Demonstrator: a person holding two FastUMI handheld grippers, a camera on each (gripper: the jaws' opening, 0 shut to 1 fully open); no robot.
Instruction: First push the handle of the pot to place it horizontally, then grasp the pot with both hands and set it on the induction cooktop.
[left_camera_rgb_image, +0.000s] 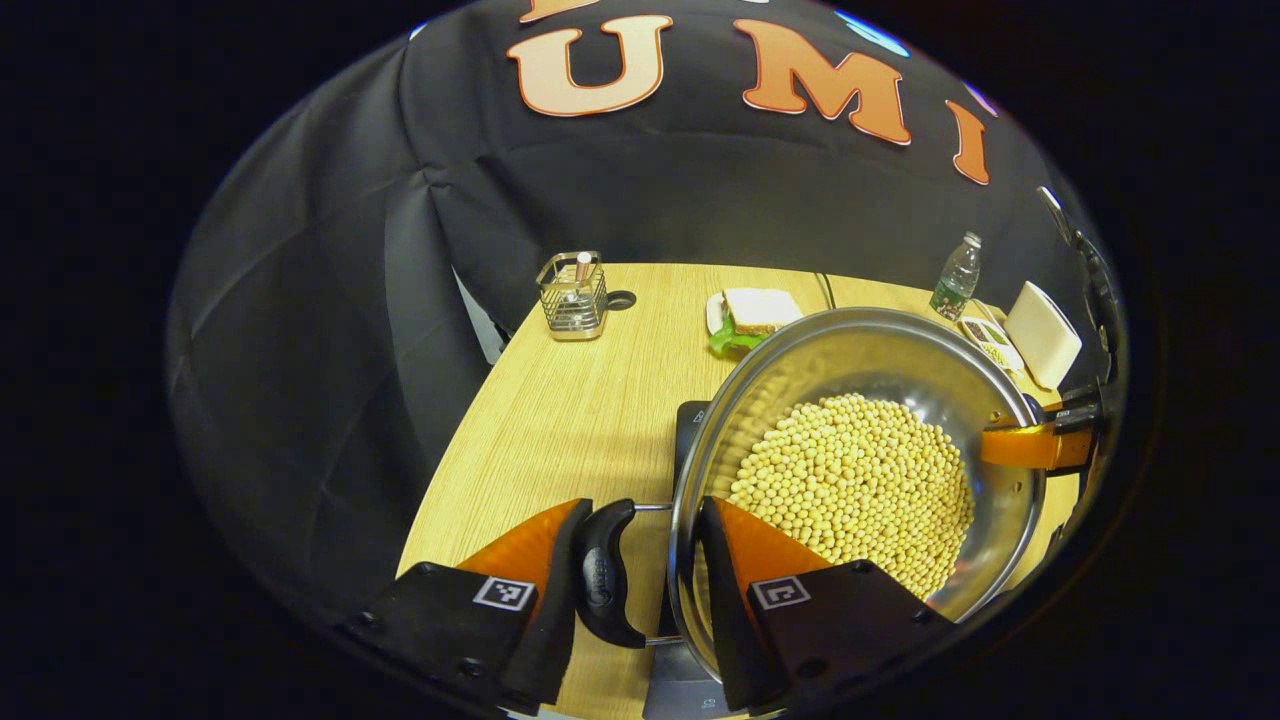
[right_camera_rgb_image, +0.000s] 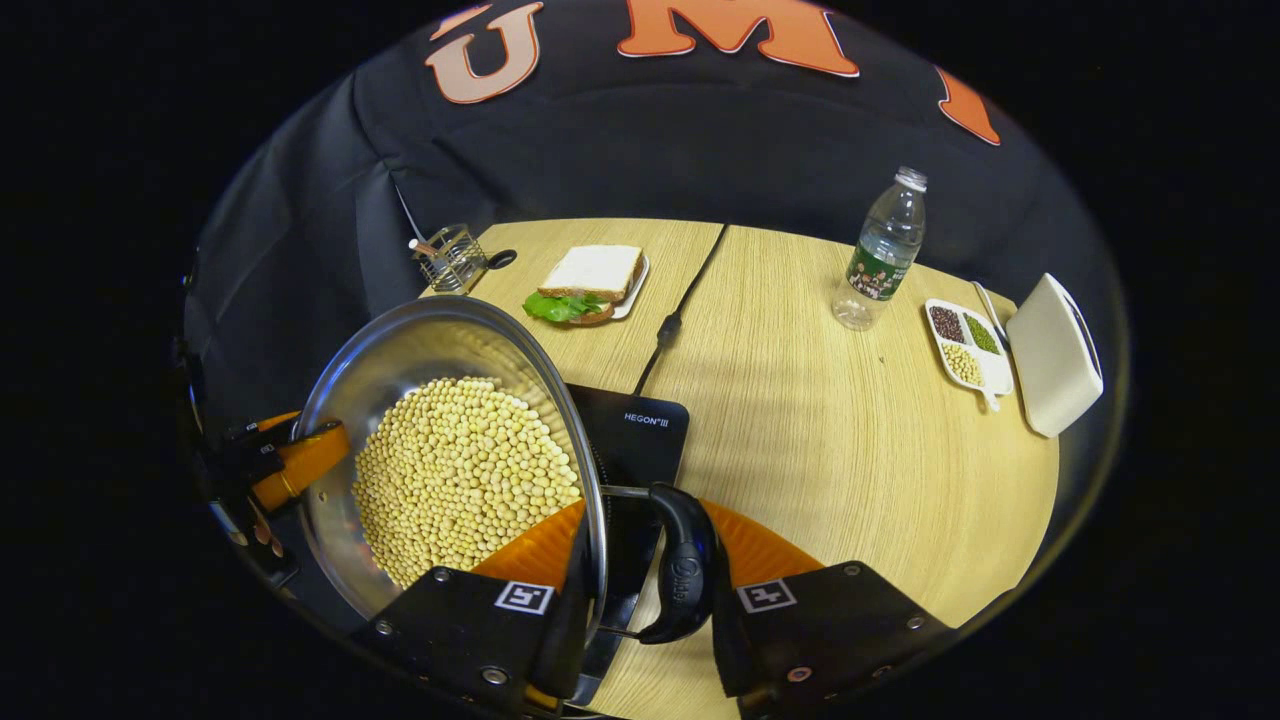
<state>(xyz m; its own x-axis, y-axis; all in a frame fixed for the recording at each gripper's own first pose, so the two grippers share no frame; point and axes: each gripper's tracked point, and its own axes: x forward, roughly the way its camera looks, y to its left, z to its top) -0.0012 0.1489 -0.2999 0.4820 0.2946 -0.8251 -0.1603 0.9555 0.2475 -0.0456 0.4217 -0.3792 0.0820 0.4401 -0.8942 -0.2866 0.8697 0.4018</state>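
Jaws: both grippers clamp pot (left_camera_rgb_image: 860, 480) handles, rim between | pot above cooktop (right_camera_rgb_image: 635, 435)

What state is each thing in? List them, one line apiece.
pot: full of pale beans, held over the cooktop
left tool: spans pot rim and side handle
right tool: spans pot rim and opposite handle
induction cooktop: flat on the table, partly under the pot
water bottle: upright, capped
sandwich: on its plate

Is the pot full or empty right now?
Partly full. The pot holds a layer of soybeans covering its bottom, with bare steel wall above them up to the rim.
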